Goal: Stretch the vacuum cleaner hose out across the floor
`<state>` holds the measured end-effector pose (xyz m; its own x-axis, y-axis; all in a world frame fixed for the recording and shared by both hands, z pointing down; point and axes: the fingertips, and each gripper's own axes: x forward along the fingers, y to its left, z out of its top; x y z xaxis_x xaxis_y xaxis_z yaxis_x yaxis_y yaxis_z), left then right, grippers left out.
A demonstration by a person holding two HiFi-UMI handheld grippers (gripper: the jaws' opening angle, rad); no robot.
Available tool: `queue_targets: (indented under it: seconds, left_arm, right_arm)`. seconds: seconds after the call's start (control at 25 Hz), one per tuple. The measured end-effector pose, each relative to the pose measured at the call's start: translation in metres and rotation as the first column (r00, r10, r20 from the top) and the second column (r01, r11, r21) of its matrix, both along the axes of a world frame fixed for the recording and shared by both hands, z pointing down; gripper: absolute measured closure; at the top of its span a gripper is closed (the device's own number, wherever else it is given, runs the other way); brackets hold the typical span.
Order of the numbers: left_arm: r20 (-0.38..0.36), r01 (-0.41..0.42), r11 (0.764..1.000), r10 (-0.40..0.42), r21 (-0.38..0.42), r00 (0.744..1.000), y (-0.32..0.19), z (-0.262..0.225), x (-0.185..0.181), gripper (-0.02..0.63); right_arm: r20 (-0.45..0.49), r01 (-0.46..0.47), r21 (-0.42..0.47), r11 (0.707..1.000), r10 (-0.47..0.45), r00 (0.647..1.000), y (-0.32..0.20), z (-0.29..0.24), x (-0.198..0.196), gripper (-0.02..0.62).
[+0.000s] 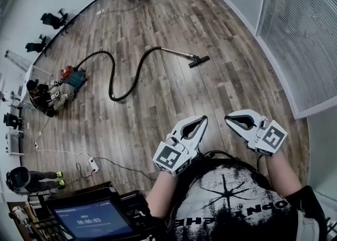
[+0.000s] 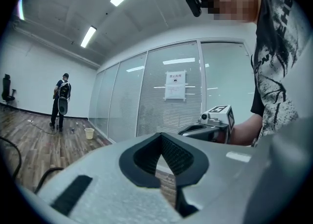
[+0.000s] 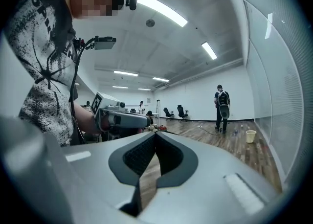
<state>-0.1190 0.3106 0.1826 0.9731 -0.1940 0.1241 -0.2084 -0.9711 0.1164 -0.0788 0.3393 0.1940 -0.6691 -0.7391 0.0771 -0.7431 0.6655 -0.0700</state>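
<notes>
1. both tools are held in front of the person's chest, well short of the work. the left hand-held gripper is clenched, tips together, nothing between them. the right hand-held gripper is the same, clenched and empty.
2. the vacuum cleaner hose lies on the wooden floor well ahead of the person, in a loose s-curve. its left end runs to the vacuum body, which sits just beside a crouched person. its right end joins the metal wand.
3. the wand ends in the floor nozzle, which rests flat on the boards and points right.
4. handling, as a judgement: the hose looks light and limp. it bends freely and would sag or slide through a loose pinch. its dark skin may be slick, and no ribbing can be made out from here.
5. the wand is the stiff part and likely the surest hold. the place where hose meets wand looks best, since a pull there drags the curves straight.
6. the second hold would be the deep loop nearest the person, lifted and walked outward.
7. risk: the vacuum body may roll or tip when the hose goes taut, so a slow pull is wise.
</notes>
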Motion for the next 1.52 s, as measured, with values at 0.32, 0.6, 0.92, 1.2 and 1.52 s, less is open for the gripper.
queue_targets:
  seconds: [0.32,0.6,0.92,1.2,1.52]
  left_arm:
    - [-0.029,-0.084,0.996,0.085,0.025,0.996,-0.074,-0.013,-0.029,0.604]
    - [-0.031,-0.093,0.996,0.093,-0.002,0.995,-0.151,-0.006,-0.072,0.604]
    - [-0.040,-0.100,0.995,0.099,-0.025,0.994,-0.216,0.010,-0.112,0.604]
    - [-0.053,-0.087,0.996,0.085,-0.033,0.995,-0.252,0.014,-0.127,0.604]
    - [-0.058,-0.018,0.999,0.015,-0.051,0.998,-0.291,0.011,-0.122,0.604]
  right_arm:
    - [-0.033,-0.056,0.005,0.998,0.056,0.998,-0.078,-0.011,-0.041,0.588]
    - [-0.057,-0.068,-0.004,0.998,0.068,0.996,-0.157,-0.015,-0.083,0.588]
    - [-0.078,-0.061,-0.015,0.998,0.059,0.995,-0.230,-0.011,-0.126,0.588]
    - [-0.069,-0.053,-0.020,0.998,0.052,0.996,-0.269,-0.012,-0.137,0.588]
    - [-0.070,0.026,-0.037,0.999,-0.028,0.997,-0.317,-0.016,-0.132,0.588]
